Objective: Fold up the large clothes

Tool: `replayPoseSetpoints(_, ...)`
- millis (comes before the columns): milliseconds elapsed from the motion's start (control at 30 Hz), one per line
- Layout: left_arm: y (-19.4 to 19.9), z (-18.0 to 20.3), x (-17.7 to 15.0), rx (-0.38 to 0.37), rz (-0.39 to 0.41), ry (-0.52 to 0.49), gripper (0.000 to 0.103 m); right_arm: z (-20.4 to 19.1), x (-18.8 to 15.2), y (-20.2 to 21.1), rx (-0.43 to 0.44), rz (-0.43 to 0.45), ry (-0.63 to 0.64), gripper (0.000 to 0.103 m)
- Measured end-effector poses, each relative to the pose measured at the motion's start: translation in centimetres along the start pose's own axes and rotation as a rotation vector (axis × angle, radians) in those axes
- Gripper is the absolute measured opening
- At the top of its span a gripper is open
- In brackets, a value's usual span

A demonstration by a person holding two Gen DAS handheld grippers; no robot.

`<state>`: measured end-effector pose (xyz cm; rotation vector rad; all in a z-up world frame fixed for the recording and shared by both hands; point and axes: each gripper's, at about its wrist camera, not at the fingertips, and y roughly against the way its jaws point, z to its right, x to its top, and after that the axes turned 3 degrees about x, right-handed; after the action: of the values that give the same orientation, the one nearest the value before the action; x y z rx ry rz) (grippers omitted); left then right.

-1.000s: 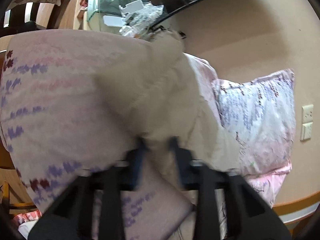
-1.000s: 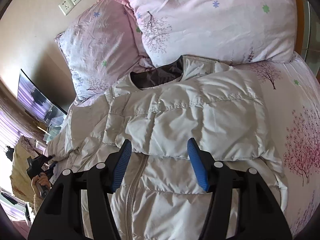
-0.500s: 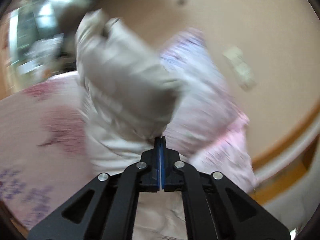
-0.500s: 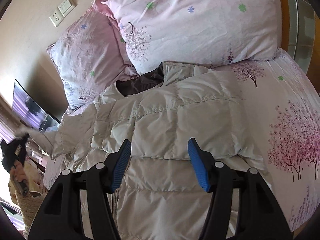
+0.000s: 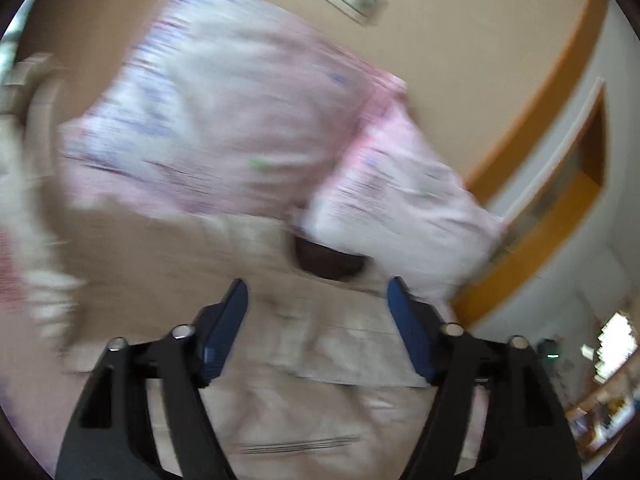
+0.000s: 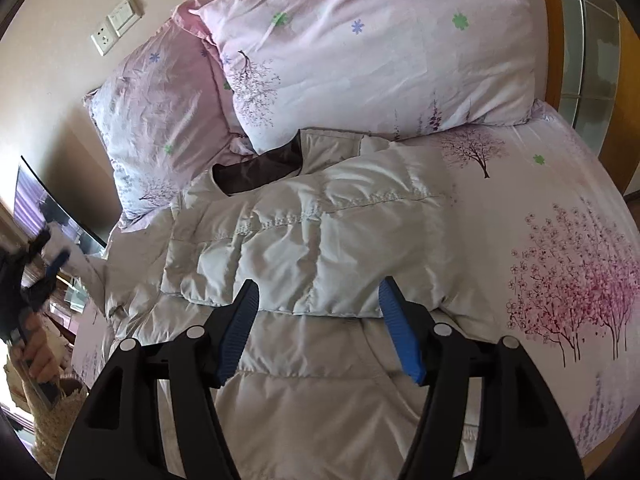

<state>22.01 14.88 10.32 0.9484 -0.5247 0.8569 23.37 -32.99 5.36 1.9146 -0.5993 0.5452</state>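
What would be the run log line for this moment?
left gripper: open | right gripper: open | white puffer jacket: on bed, one sleeve folded across

We see the white puffer jacket point(image 6: 320, 248) spread on the floral bedsheet point(image 6: 560, 240), its right sleeve folded across the chest and its dark-lined collar touching the two pink pillows point(image 6: 360, 48). Our right gripper point(image 6: 318, 320) hovers over the jacket's middle, blue pads spread wide with nothing between them. At the jacket's far left edge, the left gripper point(image 6: 48, 264) appears blurred.
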Motion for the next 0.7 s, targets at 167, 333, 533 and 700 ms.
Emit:
replayPoseSetpoints(167, 5.6, -5.6, -0.8, 0.298, 0.098, -0.006, 0.080, 0.2, -0.2, -1.8, 0.028, -0.043, -0.011, 0.064)
replayPoseSetpoints(333, 9.9, -15.2, -2.0, 0.479, 0.111, 0.221, 0.082, -0.6, -0.5, -2.9, 0.033, -0.077, 0.014, 0.064)
replayPoseSetpoints(533, 11.1, -24.1, -5.2, 0.528, 0.023, 0.524, 0.077, -1.5, -0.3, -3.1, 0.035, -0.080, 0.030, 0.064)
replayPoseSetpoints(700, 9.8, -27.0, -6.9, 0.504, -0.012, 0.686, 0.064, -2.1, -0.6, -3.6, 0.033, -0.093, 0.042, 0.064)
